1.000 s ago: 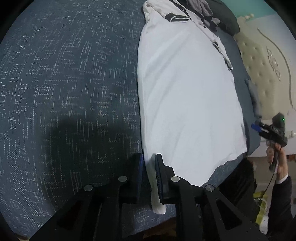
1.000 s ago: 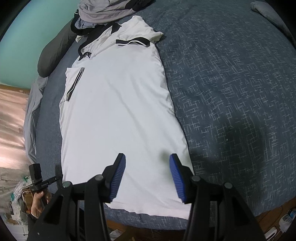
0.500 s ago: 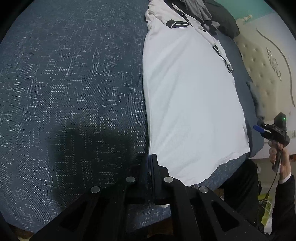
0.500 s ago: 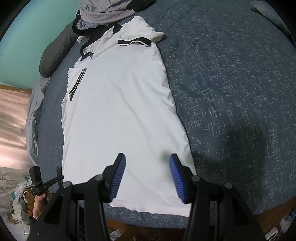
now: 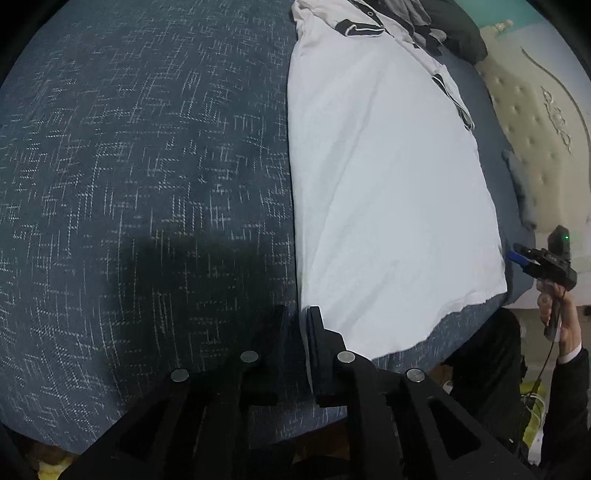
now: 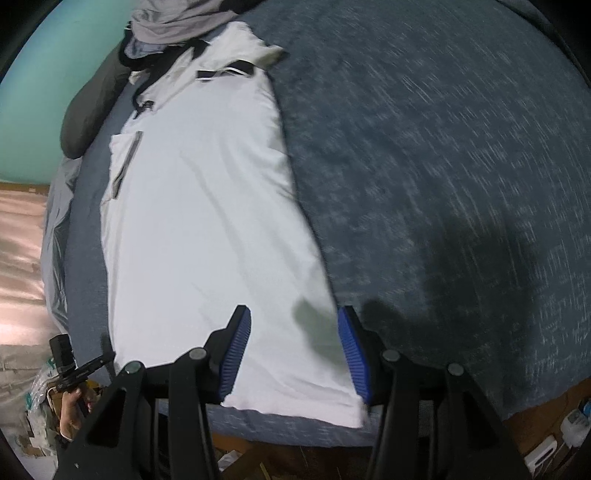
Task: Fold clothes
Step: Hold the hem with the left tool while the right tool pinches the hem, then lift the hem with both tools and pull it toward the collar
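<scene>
A white polo shirt [image 5: 388, 184] with black trim lies flat and lengthwise on a dark blue bed cover [image 5: 147, 147]. My left gripper [image 5: 299, 321] stands at the shirt's near left hem corner. Its jaws are opening with only a narrow gap, and the shirt's side edge runs into that gap at the tips. In the right wrist view, which is blurred, my right gripper [image 6: 293, 332] hangs open over the shirt [image 6: 203, 221] near its other hem corner. Its right finger is at the shirt's side edge. The right gripper [image 5: 513, 254] also shows small in the left wrist view.
A heap of grey clothes [image 6: 177, 22] and a dark pillow [image 6: 88, 110] lie beyond the collar. A cream tufted headboard [image 5: 535, 129] stands past the bed's far side. The bed's front edge runs just below both grippers. A hand [image 5: 550, 306] in a dark sleeve holds the right gripper.
The left jaws closed on the shirt corner, then parted a little, and the white tip below the fingers is gone from sight. The right gripper sank and shifted towards the shirt's right edge.
</scene>
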The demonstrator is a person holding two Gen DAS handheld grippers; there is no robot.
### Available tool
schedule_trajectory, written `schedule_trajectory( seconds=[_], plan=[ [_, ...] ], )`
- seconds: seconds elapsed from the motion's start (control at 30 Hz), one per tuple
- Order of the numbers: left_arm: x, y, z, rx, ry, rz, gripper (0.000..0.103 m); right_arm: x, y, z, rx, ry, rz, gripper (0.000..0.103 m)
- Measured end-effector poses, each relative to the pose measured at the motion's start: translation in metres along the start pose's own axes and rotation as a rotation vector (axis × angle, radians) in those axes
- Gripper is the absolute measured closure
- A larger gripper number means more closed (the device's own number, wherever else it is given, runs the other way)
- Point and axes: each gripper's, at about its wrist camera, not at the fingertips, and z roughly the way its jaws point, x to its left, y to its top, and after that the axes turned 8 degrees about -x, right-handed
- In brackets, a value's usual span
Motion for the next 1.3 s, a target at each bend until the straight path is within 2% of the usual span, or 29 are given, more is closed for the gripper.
schedule_trajectory(
  seconds=[0.23, 0.87, 1.1, 1.17, 1.2, 1.27, 1.3],
  plan=[
    [-0.007, -0.005, 0.005, 0.010, -0.008, -0.005, 0.092, -0.019, -0.015, 0.007, 0.067, -0.028, 0.005, 0.053],
    [-0.004, -0.022, 0.002, 0.028, -0.038, -0.006, 0.091, -0.028, -0.038, 0.005, 0.117, -0.011, -0.002, 0.053],
    [-0.006, -0.023, 0.007, 0.016, -0.045, -0.021, 0.091, -0.025, -0.045, 0.005, 0.108, -0.002, -0.021, 0.053],
    [-0.006, -0.023, 0.007, 0.010, -0.049, -0.020, 0.092, -0.023, -0.047, 0.006, 0.111, 0.015, -0.032, 0.066],
    [-0.006, -0.024, 0.007, 0.007, -0.052, -0.019, 0.094, -0.022, -0.048, 0.006, 0.112, 0.016, -0.039, 0.068],
    [-0.007, -0.023, 0.006, 0.004, -0.055, -0.017, 0.097, -0.019, -0.051, 0.006, 0.112, 0.023, -0.050, 0.084],
    [-0.008, -0.023, 0.005, 0.002, -0.056, -0.016, 0.097, -0.018, -0.052, 0.006, 0.111, 0.028, -0.055, 0.086]
  ],
)
